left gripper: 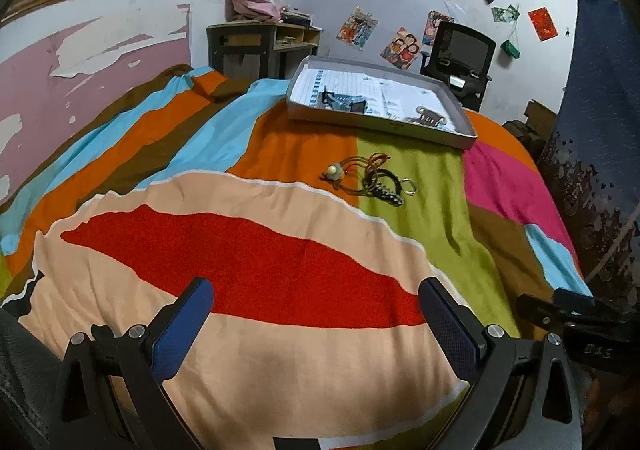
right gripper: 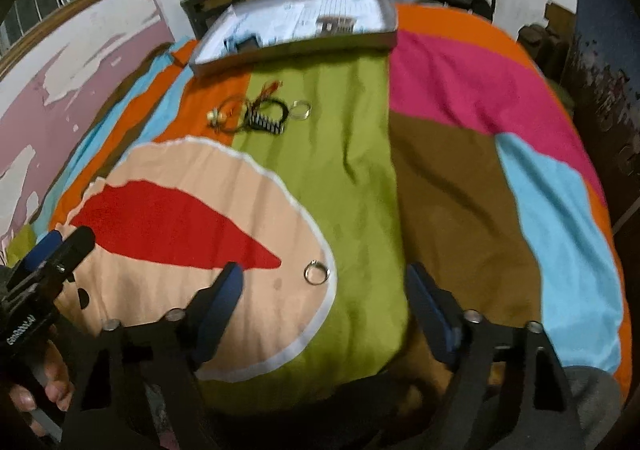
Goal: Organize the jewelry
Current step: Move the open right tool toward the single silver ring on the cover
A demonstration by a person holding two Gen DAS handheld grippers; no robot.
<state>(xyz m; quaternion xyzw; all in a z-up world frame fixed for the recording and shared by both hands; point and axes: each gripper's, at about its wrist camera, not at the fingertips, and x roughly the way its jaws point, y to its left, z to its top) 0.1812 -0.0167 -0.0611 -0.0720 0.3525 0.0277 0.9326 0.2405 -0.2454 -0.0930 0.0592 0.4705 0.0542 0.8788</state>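
Observation:
A small heap of jewelry (left gripper: 370,178) lies on the colourful bedspread: a pearl pendant (left gripper: 333,171) on cords, a dark hair comb (left gripper: 386,196) and a metal ring (left gripper: 409,186). The right wrist view shows the same heap (right gripper: 256,114). Behind it stands a grey shallow box (left gripper: 464,138) (right gripper: 280,50) holding a hair clip (left gripper: 430,118) and a dark packet. A lone ring (right gripper: 317,272) lies on the bedspread just ahead of my right gripper (right gripper: 326,286), which is open and empty. My left gripper (left gripper: 316,298) is also open and empty, well short of the heap.
The bedspread (left gripper: 280,250) covers the whole bed. A wooden desk (left gripper: 260,46) and a black office chair (left gripper: 460,58) stand against the far wall. A dark patterned cloth (left gripper: 600,130) hangs at the right. A hand (right gripper: 44,382) holds the left gripper's handle.

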